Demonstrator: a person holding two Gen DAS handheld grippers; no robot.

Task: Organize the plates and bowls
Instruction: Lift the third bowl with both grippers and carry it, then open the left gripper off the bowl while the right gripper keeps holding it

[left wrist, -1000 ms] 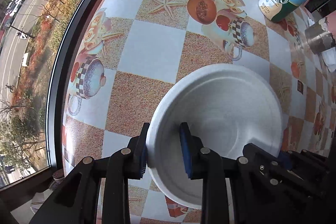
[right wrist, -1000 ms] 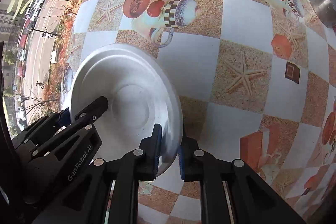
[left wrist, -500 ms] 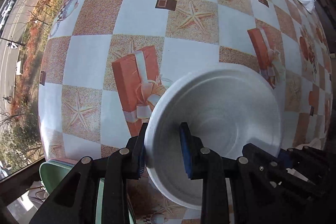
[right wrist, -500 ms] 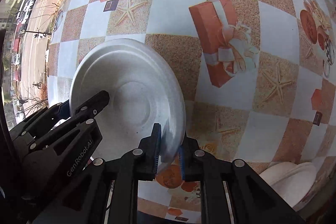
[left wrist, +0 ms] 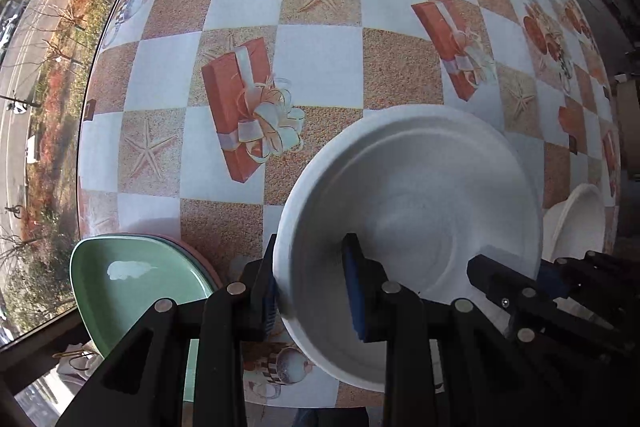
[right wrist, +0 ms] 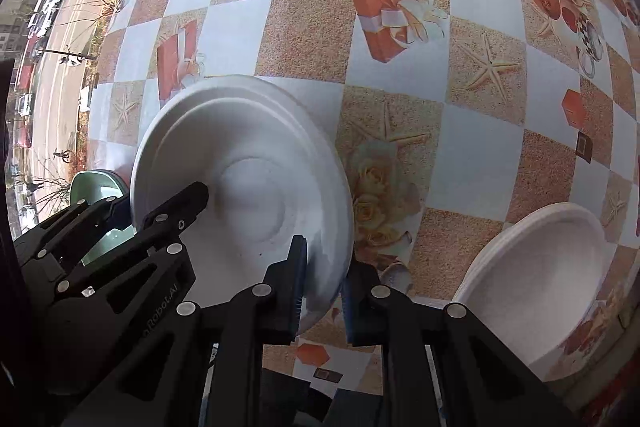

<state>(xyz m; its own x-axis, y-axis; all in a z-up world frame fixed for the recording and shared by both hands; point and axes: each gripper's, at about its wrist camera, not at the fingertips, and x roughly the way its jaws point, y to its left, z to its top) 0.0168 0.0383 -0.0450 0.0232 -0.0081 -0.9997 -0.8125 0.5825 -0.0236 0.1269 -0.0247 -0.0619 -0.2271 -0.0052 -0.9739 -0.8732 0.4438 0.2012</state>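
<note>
White bowl (left wrist: 420,195) held above the table (left wrist: 320,59), both grippers clamped on opposite rims: left gripper (left wrist: 312,291), right gripper (right wrist: 322,287). Second white bowl (right wrist: 536,283) lies low right, nearer the right gripper; green plate (left wrist: 132,283) lies left.

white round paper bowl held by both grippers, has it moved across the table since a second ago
Yes. The white round paper bowl has travelled from beside the printed teacups toward the table's near edge, where the green plate now shows.
</note>
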